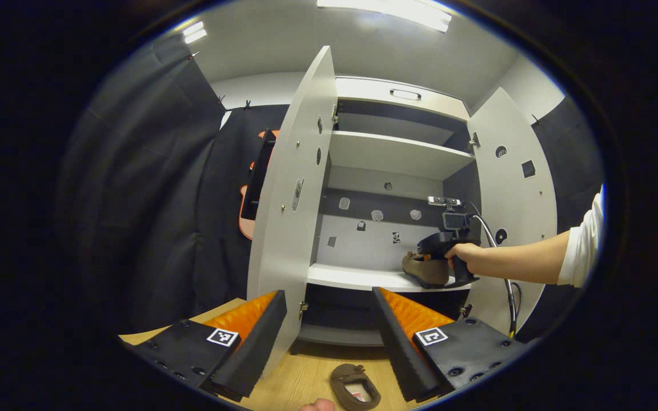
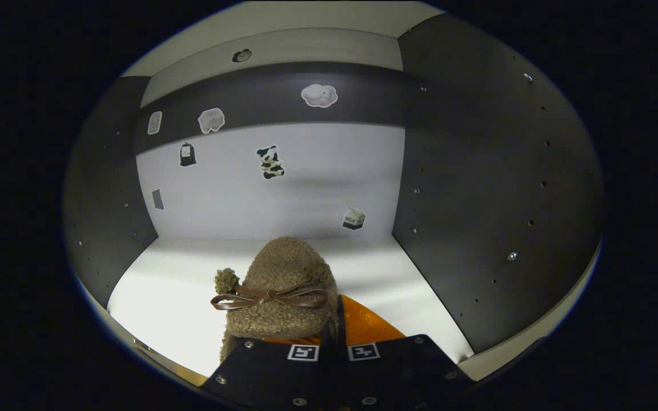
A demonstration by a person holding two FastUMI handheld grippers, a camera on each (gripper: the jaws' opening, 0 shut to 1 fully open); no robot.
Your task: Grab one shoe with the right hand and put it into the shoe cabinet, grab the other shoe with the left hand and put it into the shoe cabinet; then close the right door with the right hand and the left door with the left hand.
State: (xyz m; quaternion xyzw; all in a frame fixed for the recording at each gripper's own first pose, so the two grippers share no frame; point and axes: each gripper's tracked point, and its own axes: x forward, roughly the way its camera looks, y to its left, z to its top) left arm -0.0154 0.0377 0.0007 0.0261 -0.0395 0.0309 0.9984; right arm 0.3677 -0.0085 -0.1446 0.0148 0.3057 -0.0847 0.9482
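The right gripper (image 2: 332, 325) has its fingers pressed nearly together on the rim of a fuzzy brown shoe (image 2: 283, 285) with a bow, and the shoe's toe points at the back wall of the cabinet (image 2: 477, 200). In the left gripper view the same shoe (image 1: 425, 268) sits on the cabinet's middle shelf (image 1: 352, 277), at its right end, with a hand (image 1: 465, 254) on the right gripper's handle just beside it. Whether the sole bears fully on the shelf I cannot tell.

The left gripper (image 1: 329, 331) stands spread wide and empty, in front of the cabinet and below that shelf. The second shoe (image 1: 354, 387) lies on the wooden floor (image 1: 306, 377) between its fingers, nearer than the cabinet's base, not yet touched.

Both doors stand open: the left door (image 1: 295, 188) swung far out, the right door (image 1: 512, 194) behind the person's arm.

By my judgement the first step is almost done; only the release is wanting. Left to do: grab the second shoe with the left gripper, shelve it, then shut the right door and the left door.
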